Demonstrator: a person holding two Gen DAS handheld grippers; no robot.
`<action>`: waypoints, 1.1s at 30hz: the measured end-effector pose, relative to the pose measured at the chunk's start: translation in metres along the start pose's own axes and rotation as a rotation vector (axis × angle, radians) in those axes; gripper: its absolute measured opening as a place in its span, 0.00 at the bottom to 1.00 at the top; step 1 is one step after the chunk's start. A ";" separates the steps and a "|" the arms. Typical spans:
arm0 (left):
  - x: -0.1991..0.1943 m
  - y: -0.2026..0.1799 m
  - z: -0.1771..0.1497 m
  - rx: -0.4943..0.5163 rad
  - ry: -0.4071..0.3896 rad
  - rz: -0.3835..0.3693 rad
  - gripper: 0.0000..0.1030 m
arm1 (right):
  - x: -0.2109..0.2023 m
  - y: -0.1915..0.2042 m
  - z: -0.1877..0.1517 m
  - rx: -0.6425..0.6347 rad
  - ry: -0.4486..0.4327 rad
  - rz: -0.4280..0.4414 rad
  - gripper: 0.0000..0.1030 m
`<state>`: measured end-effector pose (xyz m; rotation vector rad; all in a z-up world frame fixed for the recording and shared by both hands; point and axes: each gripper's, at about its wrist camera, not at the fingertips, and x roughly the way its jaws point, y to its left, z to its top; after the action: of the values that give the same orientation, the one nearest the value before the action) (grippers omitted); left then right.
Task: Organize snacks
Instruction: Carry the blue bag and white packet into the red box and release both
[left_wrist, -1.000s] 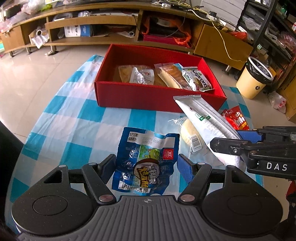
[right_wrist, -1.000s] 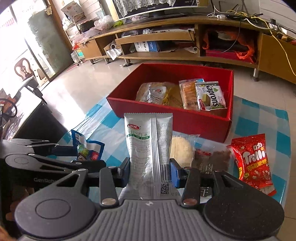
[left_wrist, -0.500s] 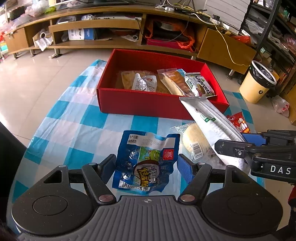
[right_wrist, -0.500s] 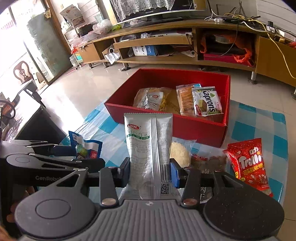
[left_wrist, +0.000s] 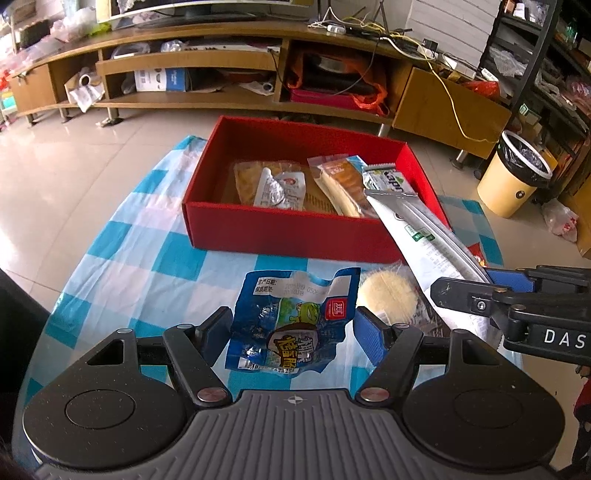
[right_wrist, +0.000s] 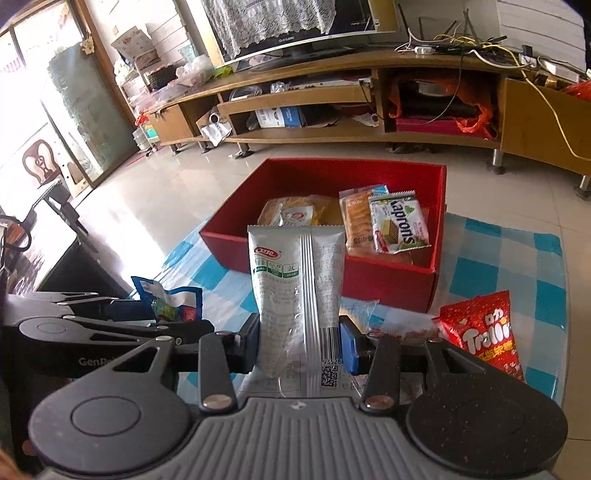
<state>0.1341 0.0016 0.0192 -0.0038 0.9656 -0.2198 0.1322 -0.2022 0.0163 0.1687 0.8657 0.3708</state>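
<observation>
My right gripper (right_wrist: 299, 345) is shut on a long white snack packet (right_wrist: 295, 280) and holds it upright above the table, its top near the front wall of the red box (right_wrist: 391, 284). The packet also shows in the left wrist view (left_wrist: 421, 236). My left gripper (left_wrist: 291, 328) is shut on a blue snack bag (left_wrist: 291, 321) and holds it above the cloth. The red box (left_wrist: 280, 232) holds several snack packs, including a Kaprons wafer (right_wrist: 400, 223).
A red Trolli bag (right_wrist: 484, 332) lies on the blue checked cloth (left_wrist: 140, 254) at the right. A clear-wrapped round cake (left_wrist: 388, 295) lies before the box. A yellow bin (left_wrist: 513, 177) stands on the floor at the right. A wooden TV stand (left_wrist: 236, 62) is behind.
Both grippers have risen and moved toward the red box, each carrying its packet. The white packet's top now overlaps the box's front right corner in the left wrist view.
</observation>
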 end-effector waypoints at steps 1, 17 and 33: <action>0.000 -0.001 0.002 0.001 -0.004 0.000 0.75 | 0.000 -0.001 0.002 0.002 -0.003 -0.002 0.43; 0.017 -0.007 0.040 -0.019 -0.045 0.021 0.75 | 0.001 -0.013 0.032 0.029 -0.067 -0.027 0.43; 0.055 -0.008 0.086 -0.069 -0.061 0.036 0.75 | 0.033 -0.045 0.069 0.044 -0.071 -0.117 0.43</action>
<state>0.2332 -0.0246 0.0245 -0.0564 0.9118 -0.1526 0.2162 -0.2302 0.0238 0.1706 0.8100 0.2355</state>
